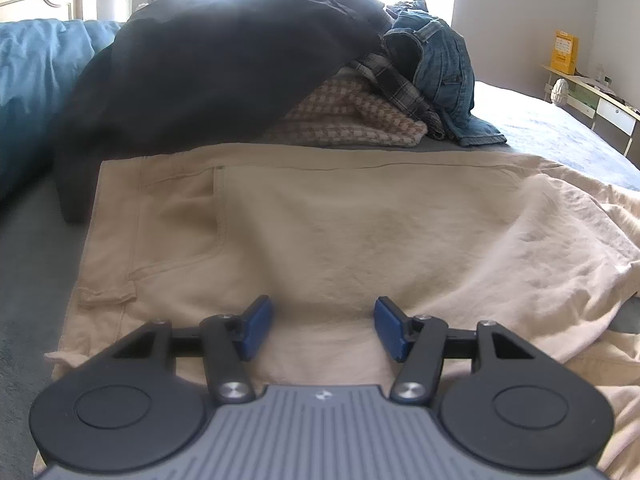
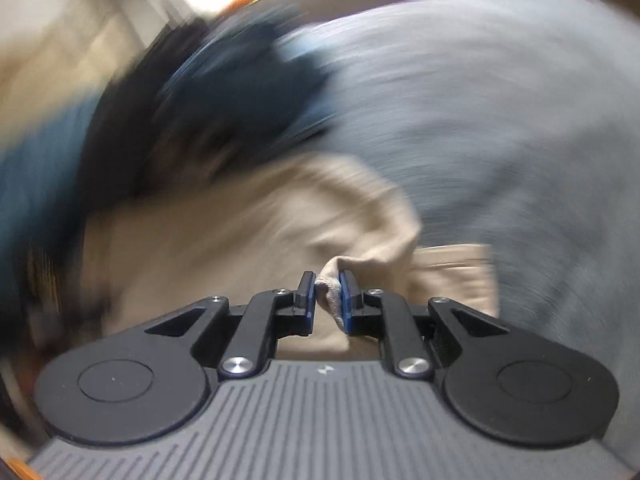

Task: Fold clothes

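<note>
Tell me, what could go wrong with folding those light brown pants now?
The right gripper pinches only a small bunch of the beige cotton trousers, so the cloth might slip out as it is pulled. The left gripper is open above the trousers and holds nothing down, so the whole garment may slide. The dark garment heaped behind touches the trousers' edge and could get dragged along.

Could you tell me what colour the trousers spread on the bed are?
Beige trousers; clearest in the left wrist view.
</note>
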Demonstrator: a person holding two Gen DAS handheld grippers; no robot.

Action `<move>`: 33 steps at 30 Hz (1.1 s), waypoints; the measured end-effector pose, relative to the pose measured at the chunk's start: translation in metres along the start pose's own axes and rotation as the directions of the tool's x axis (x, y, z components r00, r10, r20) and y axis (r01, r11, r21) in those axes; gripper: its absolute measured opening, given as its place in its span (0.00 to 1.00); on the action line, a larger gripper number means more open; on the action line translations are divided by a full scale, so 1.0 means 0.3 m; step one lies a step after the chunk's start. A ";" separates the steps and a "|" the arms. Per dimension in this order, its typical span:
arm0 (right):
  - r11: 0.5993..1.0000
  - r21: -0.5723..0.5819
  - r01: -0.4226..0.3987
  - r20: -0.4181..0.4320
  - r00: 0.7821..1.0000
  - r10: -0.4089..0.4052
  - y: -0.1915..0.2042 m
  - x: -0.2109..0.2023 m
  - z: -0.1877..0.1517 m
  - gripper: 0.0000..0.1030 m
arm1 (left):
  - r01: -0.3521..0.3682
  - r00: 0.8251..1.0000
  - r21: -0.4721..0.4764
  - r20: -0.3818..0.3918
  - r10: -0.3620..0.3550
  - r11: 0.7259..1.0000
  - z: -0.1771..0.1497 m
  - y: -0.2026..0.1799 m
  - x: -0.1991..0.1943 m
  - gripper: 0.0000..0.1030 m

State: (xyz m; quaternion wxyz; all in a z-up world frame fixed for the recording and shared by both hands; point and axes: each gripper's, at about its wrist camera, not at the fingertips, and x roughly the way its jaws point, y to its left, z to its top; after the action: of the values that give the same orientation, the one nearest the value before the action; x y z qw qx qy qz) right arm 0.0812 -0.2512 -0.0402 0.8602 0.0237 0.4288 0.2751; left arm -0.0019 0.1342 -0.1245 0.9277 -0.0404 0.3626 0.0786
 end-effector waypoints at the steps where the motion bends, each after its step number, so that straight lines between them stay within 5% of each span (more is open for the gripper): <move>1: 0.993 -0.117 0.003 -0.042 0.999 -0.008 0.069 0.027 -0.028 0.16 | 0.000 1.000 0.001 0.002 0.000 1.000 -0.001 0.000 0.001 0.58; 4: 0.910 -0.414 0.009 -0.149 0.986 -0.078 0.232 0.105 -0.129 0.30 | 0.001 1.000 0.004 0.006 -0.001 1.000 -0.004 -0.001 0.004 0.59; 7: 0.866 -0.500 -0.013 -0.152 0.986 -0.073 0.281 0.095 -0.163 0.48 | 0.006 1.000 0.004 0.010 -0.007 1.000 -0.007 0.003 0.004 0.59; 12: 0.982 -0.176 -0.074 -0.024 0.997 0.070 0.127 -0.015 -0.026 0.50 | 0.012 1.000 0.002 0.017 -0.012 1.000 -0.013 0.006 0.008 0.59; 15: 0.997 0.072 -0.034 0.096 0.995 0.027 -0.033 -0.079 0.038 0.52 | 0.014 1.000 0.006 0.022 -0.014 1.000 -0.016 0.006 0.010 0.60; 19: 0.911 0.388 0.137 0.069 0.982 -0.177 -0.262 -0.053 0.049 0.52 | 0.014 1.000 0.005 0.024 -0.014 1.000 -0.021 0.004 0.011 0.60; 23: 0.782 0.605 0.148 -0.006 0.983 -0.181 -0.441 0.010 -0.016 0.50 | 0.010 1.000 0.010 0.023 -0.010 1.000 -0.023 0.000 0.011 0.60; 26: 0.730 0.667 0.147 -0.030 0.985 -0.171 -0.497 0.045 -0.055 0.45 | 0.007 1.000 0.011 0.024 -0.008 1.000 -0.023 -0.002 0.011 0.61; 29: 0.734 0.666 0.131 -0.030 0.988 -0.150 -0.498 0.063 -0.068 0.44 | 0.006 1.000 0.015 0.024 -0.006 1.000 -0.021 -0.001 0.014 0.61; 33: 0.798 0.593 0.107 -0.042 0.994 -0.102 -0.460 0.079 -0.045 0.37 | 0.005 1.000 0.016 0.025 -0.005 1.000 -0.022 -0.001 0.015 0.61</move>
State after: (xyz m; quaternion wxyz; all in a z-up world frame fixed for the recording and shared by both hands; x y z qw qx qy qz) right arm 0.1451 -0.3591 -0.1042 0.8216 0.2671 0.4974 0.0794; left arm -0.0030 0.1335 -0.1325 0.9327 -0.0328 0.3514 0.0738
